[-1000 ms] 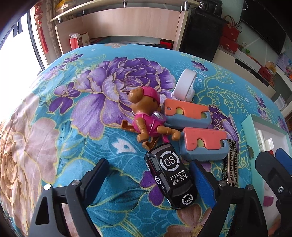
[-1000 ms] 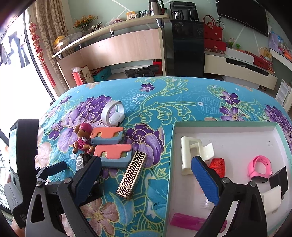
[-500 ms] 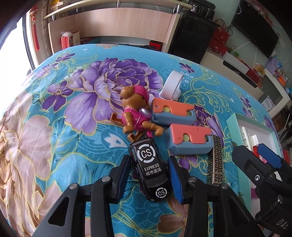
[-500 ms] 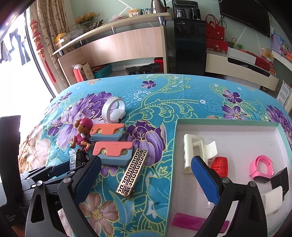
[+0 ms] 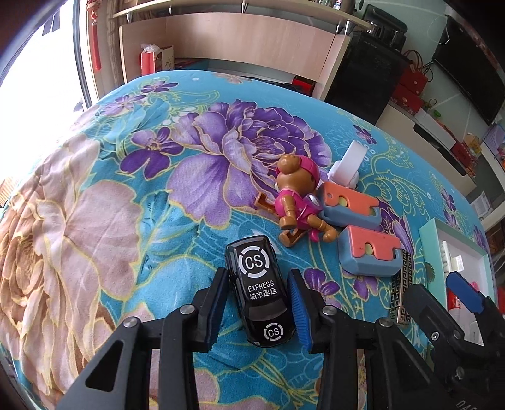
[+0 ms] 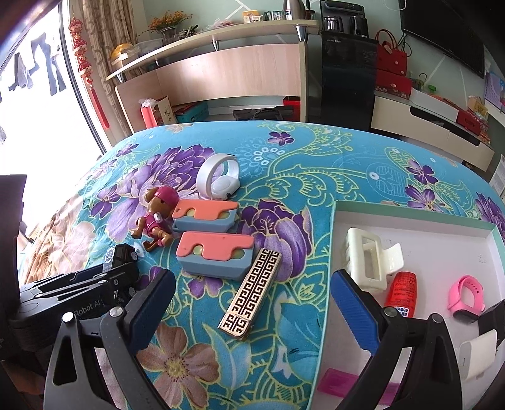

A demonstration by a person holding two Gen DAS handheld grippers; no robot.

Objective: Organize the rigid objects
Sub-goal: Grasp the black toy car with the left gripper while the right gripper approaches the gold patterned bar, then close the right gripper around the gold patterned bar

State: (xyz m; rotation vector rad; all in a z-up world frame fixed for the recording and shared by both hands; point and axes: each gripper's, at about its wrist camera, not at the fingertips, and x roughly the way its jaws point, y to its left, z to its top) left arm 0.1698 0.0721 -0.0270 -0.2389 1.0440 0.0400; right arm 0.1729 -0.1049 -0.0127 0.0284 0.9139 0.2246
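floral bedspread [image 6: 284, 151], wooden shelf [image 6: 221, 66], black television [image 6: 442, 28].

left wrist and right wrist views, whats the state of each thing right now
black toy car: on the cloth, flanked by the fingers, contact unclear
left hand-held gripper: narrowed around the car
right hand-held gripper: open, empty
dog figure: lying on its side
white tray: holding several items
hair claw: in the tray
gold patterned bar: flat on the cloth

Bright daylight pours in from a blown-out window [image 6: 38, 132] on the left, washing out that side. Both views are sharp, shadows are soft, and the fisheye bends the edges into dark corners.
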